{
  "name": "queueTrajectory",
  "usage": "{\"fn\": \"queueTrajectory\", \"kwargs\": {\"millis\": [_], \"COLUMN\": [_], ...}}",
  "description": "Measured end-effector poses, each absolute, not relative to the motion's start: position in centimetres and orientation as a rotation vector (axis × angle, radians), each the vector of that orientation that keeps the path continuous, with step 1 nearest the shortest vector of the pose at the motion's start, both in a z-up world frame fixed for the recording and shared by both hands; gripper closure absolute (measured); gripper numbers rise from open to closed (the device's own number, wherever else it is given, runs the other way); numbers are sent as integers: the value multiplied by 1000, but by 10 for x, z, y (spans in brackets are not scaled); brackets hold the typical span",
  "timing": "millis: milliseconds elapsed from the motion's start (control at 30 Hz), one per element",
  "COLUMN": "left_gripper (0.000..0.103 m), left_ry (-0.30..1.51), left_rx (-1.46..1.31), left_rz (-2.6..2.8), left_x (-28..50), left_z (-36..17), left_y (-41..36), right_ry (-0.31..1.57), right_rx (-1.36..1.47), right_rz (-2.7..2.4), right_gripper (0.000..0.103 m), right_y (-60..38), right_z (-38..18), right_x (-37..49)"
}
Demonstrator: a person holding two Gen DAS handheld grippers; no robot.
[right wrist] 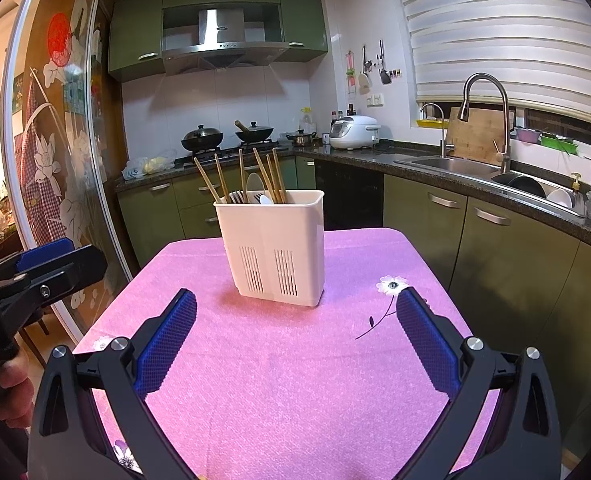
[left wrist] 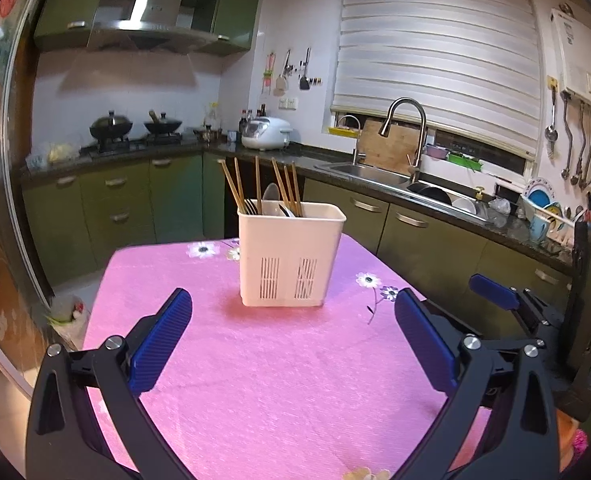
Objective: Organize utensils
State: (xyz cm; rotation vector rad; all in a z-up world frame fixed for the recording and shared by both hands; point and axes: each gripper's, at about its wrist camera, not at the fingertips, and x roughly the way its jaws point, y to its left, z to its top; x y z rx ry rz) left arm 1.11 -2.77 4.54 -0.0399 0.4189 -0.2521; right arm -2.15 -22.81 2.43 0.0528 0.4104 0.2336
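A cream plastic utensil holder (left wrist: 291,254) stands upright on the pink tablecloth (left wrist: 279,380). It holds several wooden chopsticks (left wrist: 287,188), a fork and spoons. It also shows in the right wrist view (right wrist: 273,244), with its chopsticks (right wrist: 267,178). My left gripper (left wrist: 293,308) is open and empty, a little in front of the holder. My right gripper (right wrist: 295,308) is open and empty, also in front of the holder. The right gripper's blue finger (left wrist: 493,290) shows at the right edge of the left wrist view; the left gripper (right wrist: 43,264) shows at the left of the right wrist view.
The pink cloth (right wrist: 295,380) covers a small table with flower prints. Green kitchen cabinets (left wrist: 427,236) and a counter with a sink (left wrist: 371,172) run behind and to the right. A stove with woks (right wrist: 227,136) is at the back. A glass sliding door (right wrist: 55,140) is at the left.
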Motion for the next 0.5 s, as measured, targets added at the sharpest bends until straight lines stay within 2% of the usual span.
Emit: {"fn": "queueTrajectory", "kwargs": {"millis": [500], "left_gripper": [6], "left_ry": [440], "left_rx": [-48], "left_rz": [-223], "left_x": [18], "left_z": [39], "left_y": [-21], "right_ry": [416], "right_rx": [55], "right_rz": [234], "right_gripper": [4], "right_y": [-227], "right_z": [20], "right_x": [-19]}}
